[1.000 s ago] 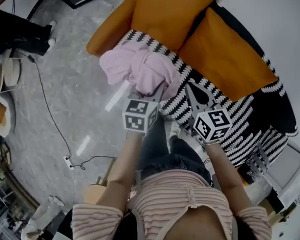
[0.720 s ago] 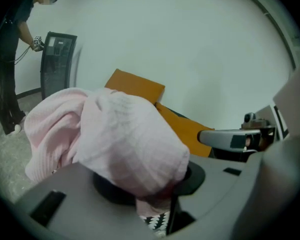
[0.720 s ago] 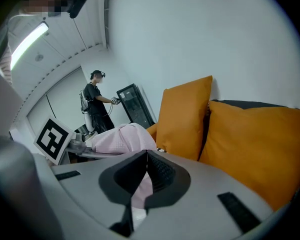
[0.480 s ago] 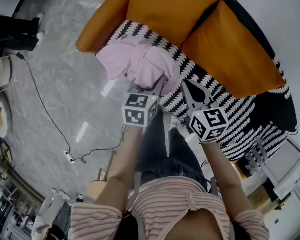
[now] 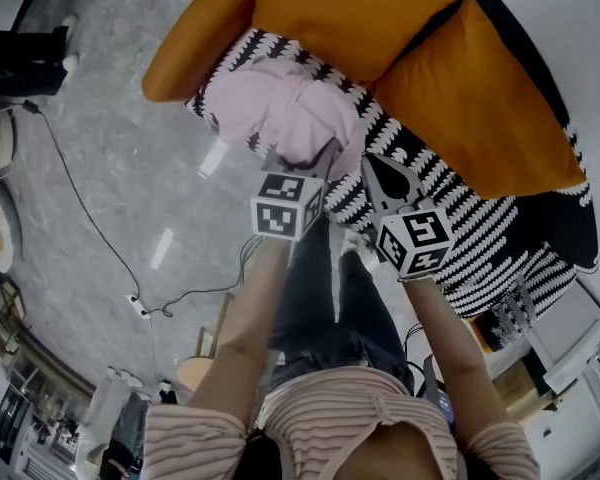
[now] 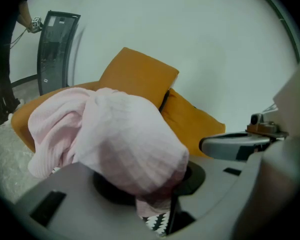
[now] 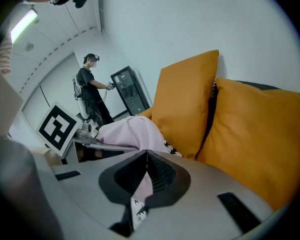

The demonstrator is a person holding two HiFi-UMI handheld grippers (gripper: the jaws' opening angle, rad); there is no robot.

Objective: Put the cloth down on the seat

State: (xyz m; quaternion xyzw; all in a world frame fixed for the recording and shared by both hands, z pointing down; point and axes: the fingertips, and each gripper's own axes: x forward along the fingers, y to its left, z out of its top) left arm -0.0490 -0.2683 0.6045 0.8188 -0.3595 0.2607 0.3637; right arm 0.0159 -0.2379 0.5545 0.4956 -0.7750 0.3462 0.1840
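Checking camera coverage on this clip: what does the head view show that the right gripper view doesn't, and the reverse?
Only the head view: the grey marbled floor and the wearer's left forearm.
Only the right gripper view: a second person standing by a dark glass cabinet, a ceiling light, and the right gripper with its jaws pinched on a fold of cloth.
Both: the pink cloth, the orange cushions and the black-and-white seat cover.

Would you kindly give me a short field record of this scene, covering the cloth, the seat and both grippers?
cloth: pink, bunched, over the seat's front corner; contact unclear
seat: black-and-white patterned cover
cushions: two, orange, behind the cloth
left gripper: shut on the cloth
right gripper: shut on the cloth
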